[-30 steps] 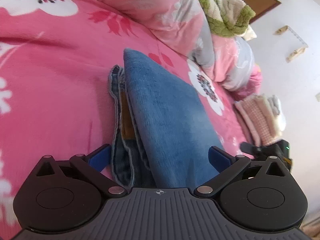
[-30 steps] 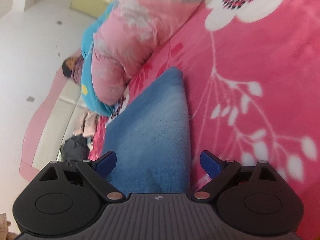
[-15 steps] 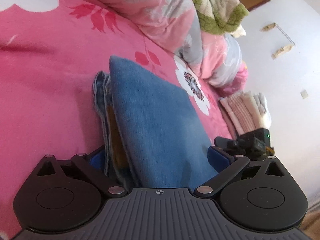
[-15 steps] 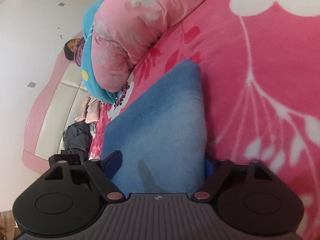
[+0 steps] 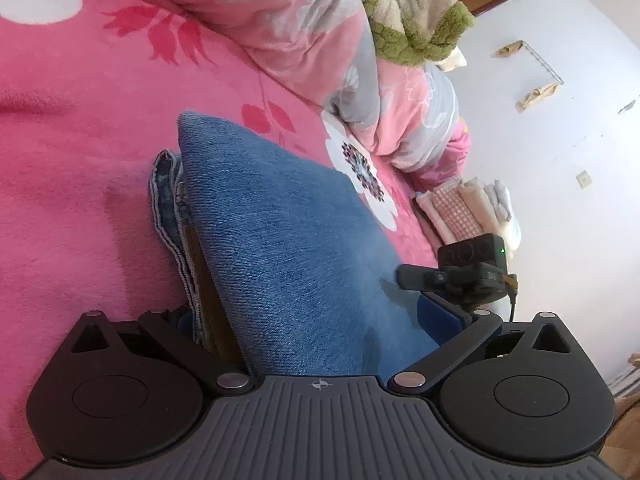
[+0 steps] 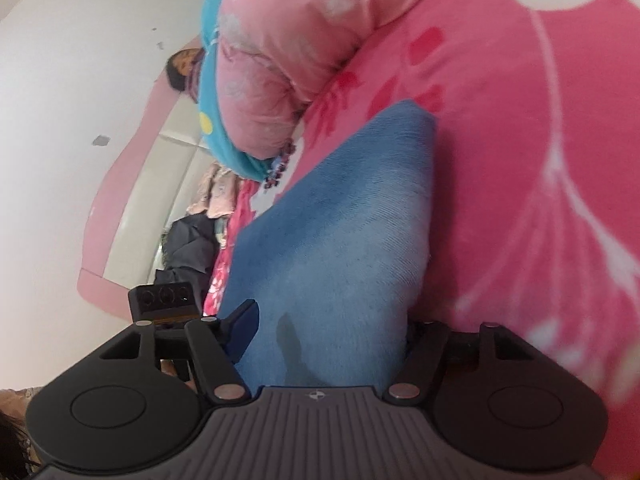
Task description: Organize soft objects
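The folded jeans [image 5: 296, 240] are lying on the pink blanket [image 5: 80, 128], just beside the rolled quilt [image 5: 320, 36]; both grippers are closing on the near end of them. The left gripper [image 5: 316, 320] is holding the stack between its jaws — one blue pad [image 5: 438, 314] is pressing the right side, the other is mostly hidden under the denim layers. The right gripper [image 6: 326, 334] is also clamping the jeans [image 6: 340, 232]; its left pad [image 6: 244, 330] is touching the cloth, its right one is hidden.
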`<state>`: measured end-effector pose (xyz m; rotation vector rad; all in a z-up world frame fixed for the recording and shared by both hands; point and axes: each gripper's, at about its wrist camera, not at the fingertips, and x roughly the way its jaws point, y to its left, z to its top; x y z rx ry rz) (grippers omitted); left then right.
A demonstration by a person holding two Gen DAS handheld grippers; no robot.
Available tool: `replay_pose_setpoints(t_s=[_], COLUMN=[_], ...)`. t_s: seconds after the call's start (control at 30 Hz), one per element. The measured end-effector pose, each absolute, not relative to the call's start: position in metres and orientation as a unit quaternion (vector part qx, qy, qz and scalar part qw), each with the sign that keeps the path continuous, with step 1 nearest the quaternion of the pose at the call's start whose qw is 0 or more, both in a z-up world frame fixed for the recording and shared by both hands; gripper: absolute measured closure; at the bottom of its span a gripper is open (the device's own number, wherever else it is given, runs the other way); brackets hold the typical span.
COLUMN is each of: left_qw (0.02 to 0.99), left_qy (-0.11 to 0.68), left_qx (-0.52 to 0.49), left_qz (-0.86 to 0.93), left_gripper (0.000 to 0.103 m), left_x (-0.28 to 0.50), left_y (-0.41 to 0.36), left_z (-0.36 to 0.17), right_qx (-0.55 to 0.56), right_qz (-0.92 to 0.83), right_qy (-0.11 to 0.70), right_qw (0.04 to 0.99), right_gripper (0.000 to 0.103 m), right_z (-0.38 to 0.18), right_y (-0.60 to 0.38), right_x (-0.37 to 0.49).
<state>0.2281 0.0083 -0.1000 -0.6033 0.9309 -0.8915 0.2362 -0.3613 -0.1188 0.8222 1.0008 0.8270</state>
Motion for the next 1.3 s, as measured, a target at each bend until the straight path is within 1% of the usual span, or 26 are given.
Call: replay_pose_setpoints(t_s=[0.13,0.3,0.37,0.6,0.8,0.93,1.3], left_qw=[0.760,0.758,0.759,0.762,0.773,0.778,0.773], left_qy=[0.429,0.430,0.429,0.426,0.400,0.396,0.401], left_qx=[-0.285,-0.298,-0.301,-0.309,-0.312,-0.304,-0.296], left_qz=[-0.397,-0.388,-0.386,-0.377,-0.382,-0.381,-0.393], left_gripper=[0.001,0.002,0.002,0.002,0.002,0.002,0.002], left_x=[0.225,0.220,0.217,0.198,0.167,0.143,0.082], left_y=[0.007,0.007,0.007,0.003,0.002,-0.001,-0.013], left_z=[-0.093,-0.081,-0.076,-0.055,-0.028,-0.017,-0.004], right_qx=[0.365,0.374,0.383,0.376,0.370,0.370,0.389], right_qz=[0.359,0.319,0.305,0.293,0.294,0.290,0.260], right_qy=[0.447,0.441,0.438,0.422,0.401,0.387,0.366], right_qw=[0.733,0.751,0.754,0.771,0.785,0.793,0.804], right_gripper=[0.044,0.063,0.066,0.069,0.070,0.070,0.070], right_z=[-0.116,-0.106,-0.102,-0.075,-0.047,-0.032,-0.024], right_y=[-0.352,-0.353,-0.353,-0.346,-0.341,-0.340,-0.346], right_x=[0.233,0.218,0.212,0.188,0.158,0.133,0.050])
